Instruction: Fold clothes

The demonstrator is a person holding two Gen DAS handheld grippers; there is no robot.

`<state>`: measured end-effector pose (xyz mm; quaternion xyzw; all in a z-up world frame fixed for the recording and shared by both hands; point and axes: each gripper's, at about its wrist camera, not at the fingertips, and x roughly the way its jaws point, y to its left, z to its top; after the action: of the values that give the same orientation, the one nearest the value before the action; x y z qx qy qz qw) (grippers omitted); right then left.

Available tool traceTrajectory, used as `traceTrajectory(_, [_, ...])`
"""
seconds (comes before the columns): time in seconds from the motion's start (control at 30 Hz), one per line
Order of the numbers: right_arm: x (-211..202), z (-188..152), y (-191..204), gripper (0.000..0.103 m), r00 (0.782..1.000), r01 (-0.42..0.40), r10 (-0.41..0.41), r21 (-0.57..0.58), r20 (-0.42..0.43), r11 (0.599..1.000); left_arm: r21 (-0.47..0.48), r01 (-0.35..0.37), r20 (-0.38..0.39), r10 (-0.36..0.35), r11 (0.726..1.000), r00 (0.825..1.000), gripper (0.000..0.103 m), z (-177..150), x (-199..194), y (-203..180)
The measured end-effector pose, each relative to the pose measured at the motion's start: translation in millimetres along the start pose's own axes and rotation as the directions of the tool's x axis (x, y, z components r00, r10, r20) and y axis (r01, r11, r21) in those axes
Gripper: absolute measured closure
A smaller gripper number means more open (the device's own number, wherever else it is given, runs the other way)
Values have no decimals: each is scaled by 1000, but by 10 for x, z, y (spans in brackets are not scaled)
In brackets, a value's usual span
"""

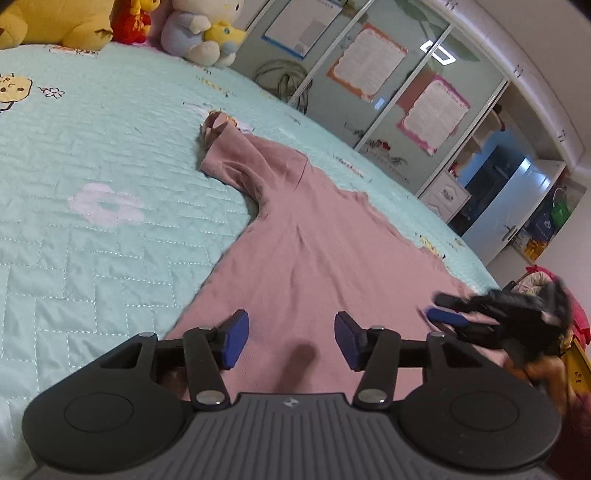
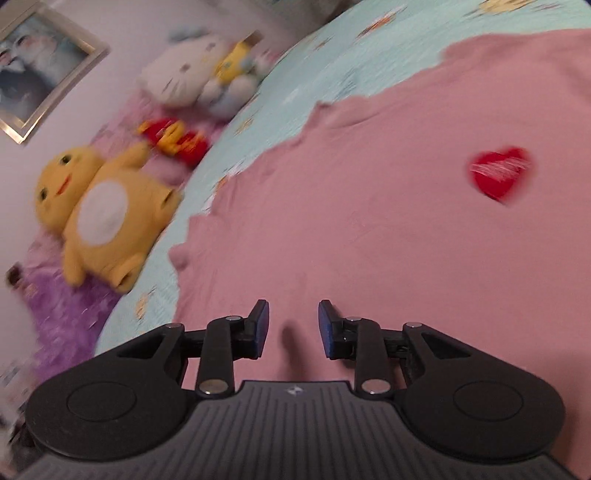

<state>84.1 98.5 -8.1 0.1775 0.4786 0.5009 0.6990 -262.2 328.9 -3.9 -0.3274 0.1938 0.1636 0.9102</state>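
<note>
A pink shirt (image 1: 314,236) with a red heart (image 2: 498,173) lies spread flat on a mint quilted bed (image 1: 92,147). Above it, the left gripper (image 1: 291,338) has its jaws wide and empty; the right gripper (image 2: 293,328) is narrower, also holding nothing. Plush toys (image 2: 107,210) sit along the bed's far edge

Quilt (image 1: 92,147) left of shirt (image 1: 314,240) free; plush toys (image 1: 199,29) line far edge.

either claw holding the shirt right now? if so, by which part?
Nothing is held. The left claw is open over the pink shirt with no fabric between its pads. The right claw is also open above the shirt, its pads clear of the cloth.
</note>
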Motion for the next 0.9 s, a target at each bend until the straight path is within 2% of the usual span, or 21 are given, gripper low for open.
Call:
traceTrajectory(0.03, [75,114,-87,86,1000,-8,8,31,-4,999,-3,4,6,-4,1000,1000,47,-2,-6,9])
traceTrajectory(0.07, [150,229,-176,103,1000,-15,16,63,-9,998,-7,9,12,-9,1000,1000,47,-6,-13,19])
traceTrajectory(0.17, [391,652,-556,103,999,-39,39,158,4,987,-20,22,25,-22,1000,999,47,-9,-25,42])
traceTrajectory(0.23, [421,929,-628,103,996,30,-39,115,79,993,-29,30,26,-29,999,999,47,-15,-16,54])
traceTrajectory(0.27, [428,1030,-722,103,989,49,-68,153,128,987,-32,32,26,-31,999,999,47,-16,-14,57])
traceTrajectory(0.3, [435,1129,-813,103,979,65,-99,191,176,979,-33,32,26,-31,999,999,47,-15,-15,57])
traceTrajectory(0.37, [409,1206,-831,103,946,113,-171,214,275,970,-33,31,24,-31,999,999,47,-12,-15,53])
traceTrajectory(0.4, [402,1206,-775,103,924,161,-216,193,315,968,-32,31,24,-30,999,999,47,-12,-15,50])
traceTrajectory(0.43, [407,1192,-727,103,916,170,-220,173,334,970,-30,31,24,-30,999,999,47,-14,-15,47])
traceTrajectory(0.5, [425,1186,-605,89,907,202,-228,110,355,973,-26,30,23,-30,999,999,46,-17,-15,42])
traceTrajectory(0.53, [452,1216,-524,84,904,244,-248,55,349,968,-24,30,23,-30,999,999,45,-19,-15,39])
traceTrajectory(0.6, [444,1324,-388,74,901,324,-287,-64,326,944,-23,32,23,-31,999,999,43,-18,-9,40])
traceTrajectory(0.67, [450,1479,-344,64,902,360,-313,-122,297,925,-28,38,24,-37,999,999,42,-14,1,51])
traceTrajectory(0.7, [400,1530,-392,60,899,380,-328,-143,289,914,-29,40,24,-39,999,999,42,-13,1,52])
traceTrajectory(0.77, [376,1610,-374,60,871,435,-369,-160,324,886,-29,39,23,-39,999,999,41,-12,1,47])
traceTrajectory(0.9, [177,1512,-512,60,882,285,-235,-67,408,956,-19,36,14,-35,999,999,43,17,-32,-3])
